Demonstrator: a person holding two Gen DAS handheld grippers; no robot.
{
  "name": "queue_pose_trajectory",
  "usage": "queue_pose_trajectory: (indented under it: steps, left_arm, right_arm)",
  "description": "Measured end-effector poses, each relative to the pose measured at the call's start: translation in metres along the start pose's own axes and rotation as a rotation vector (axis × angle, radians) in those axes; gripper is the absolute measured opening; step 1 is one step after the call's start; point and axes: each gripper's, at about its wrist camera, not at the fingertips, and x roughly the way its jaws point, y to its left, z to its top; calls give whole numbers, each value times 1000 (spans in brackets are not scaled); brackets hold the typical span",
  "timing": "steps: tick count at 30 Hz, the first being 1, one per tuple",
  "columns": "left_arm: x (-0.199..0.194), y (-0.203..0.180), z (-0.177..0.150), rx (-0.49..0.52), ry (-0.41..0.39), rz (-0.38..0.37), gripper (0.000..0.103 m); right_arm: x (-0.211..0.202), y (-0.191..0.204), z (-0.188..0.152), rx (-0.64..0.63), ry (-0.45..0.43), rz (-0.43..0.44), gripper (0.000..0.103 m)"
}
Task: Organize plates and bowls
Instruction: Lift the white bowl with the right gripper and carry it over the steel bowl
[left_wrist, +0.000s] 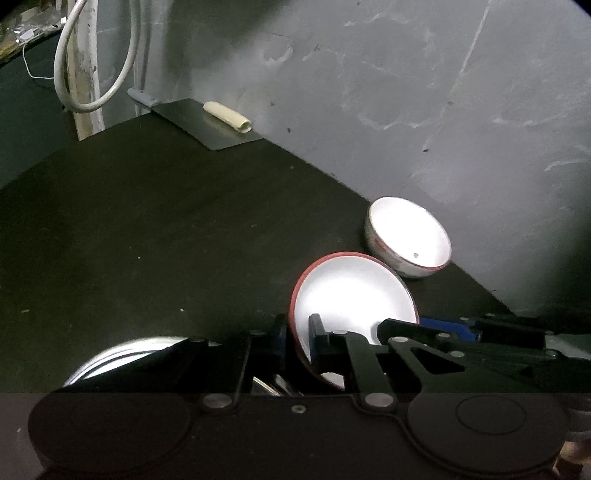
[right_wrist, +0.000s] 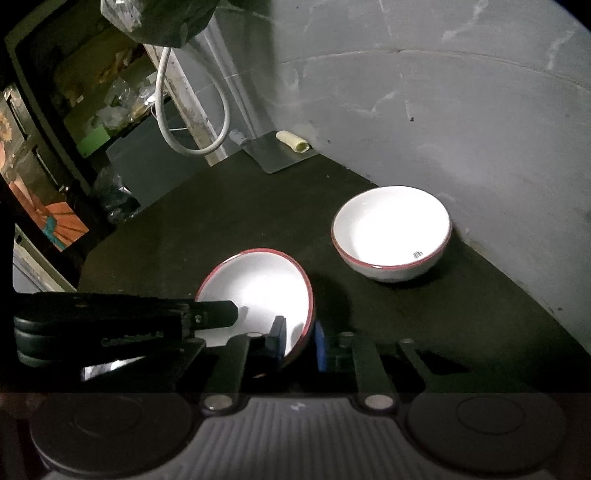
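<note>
Two grippers, left gripper and right gripper, both pinch the rim of one tilted bowl; another bowl stands near the wall.

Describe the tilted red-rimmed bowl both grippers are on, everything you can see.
The near bowl is white inside with a thin red rim, glossy like ceramic, and empty. It tips toward the far bowl. The right gripper pinches its near-right rim; the left gripper pinches the opposite side. It sits over the dark table.
</note>
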Motion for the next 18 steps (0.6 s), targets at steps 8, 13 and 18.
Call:
queue_pose_trajectory:
  steps: [8, 13, 18]
  left_arm:
    - [-28, -13, -13, 6, -36, -16, 12]
    - [-54, -19, -25, -6, -67, -16, 12]
    - [-89, -25, -40, -29, -102, -20, 12]
  right_arm:
    - [-29, 5, -8, 18, -42, 2, 17]
    - [-49, 10, -17, 24, -58, 5, 12]
    - [-76, 25, -27, 7, -79, 17, 11]
